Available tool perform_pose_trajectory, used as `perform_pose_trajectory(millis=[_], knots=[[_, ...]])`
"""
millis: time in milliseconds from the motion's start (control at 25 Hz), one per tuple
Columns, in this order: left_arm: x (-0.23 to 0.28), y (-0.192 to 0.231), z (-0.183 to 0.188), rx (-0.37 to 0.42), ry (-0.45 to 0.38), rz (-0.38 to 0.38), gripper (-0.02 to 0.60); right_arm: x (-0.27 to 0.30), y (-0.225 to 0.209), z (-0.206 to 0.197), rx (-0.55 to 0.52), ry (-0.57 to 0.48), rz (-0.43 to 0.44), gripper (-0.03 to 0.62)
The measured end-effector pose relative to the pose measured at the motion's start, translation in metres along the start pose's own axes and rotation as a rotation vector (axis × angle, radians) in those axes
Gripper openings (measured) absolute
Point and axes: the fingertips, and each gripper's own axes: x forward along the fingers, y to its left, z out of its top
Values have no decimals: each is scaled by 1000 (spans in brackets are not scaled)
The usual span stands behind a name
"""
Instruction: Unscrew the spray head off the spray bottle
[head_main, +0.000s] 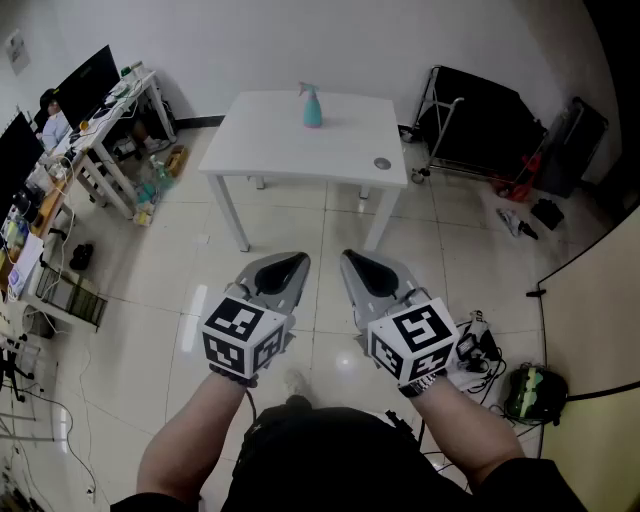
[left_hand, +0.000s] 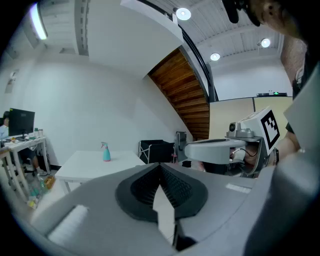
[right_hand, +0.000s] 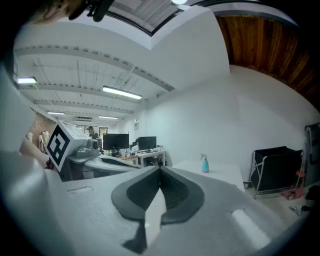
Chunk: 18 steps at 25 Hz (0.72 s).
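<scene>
A person stands on a pale tiled floor, seen from above, holding a two-jaw tool in each hand at the lower centre of the frame. The left tool (head_main: 290, 265) and the right tool (head_main: 358, 265) sit side by side at waist height and point forward. Each one's own view shows its ribbed dark pads pressed together with nothing between them, so both are closed and empty.

At the upper centre of the frame stands a white worktop (head_main: 270, 130). The spray bottle (head_main: 312, 106), teal with a pale spray head, stands upright near the worktop's far edge, well apart from both tools. A small round object (head_main: 382, 163) lies near the worktop's right edge; what it is cannot be told.

The tools seem carried low and closed simply because the person has not reached the worktop, so no work on the bottle has begun. The bottle stands alone with bare surface around it, which should leave room for one tool to steady the body while the other turns the head.

Office desks (head_main: 90, 110) with monitors fill the upper left, and a dark folding rack (head_main: 480, 130) stands at the upper right.
</scene>
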Motion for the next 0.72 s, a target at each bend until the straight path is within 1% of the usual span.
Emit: perform_pose_trajectory(millis=[200,440,720], knots=[[4,34,0,-10,3,-13,11,33,2,0,0,13,-15,-9],[9,73,8,-6,-1,-39,11,70,3,11,-8,13,-48,-9],[10,105,12,2,-1,-64,11,99,8,17,-11,13,-77,-9]])
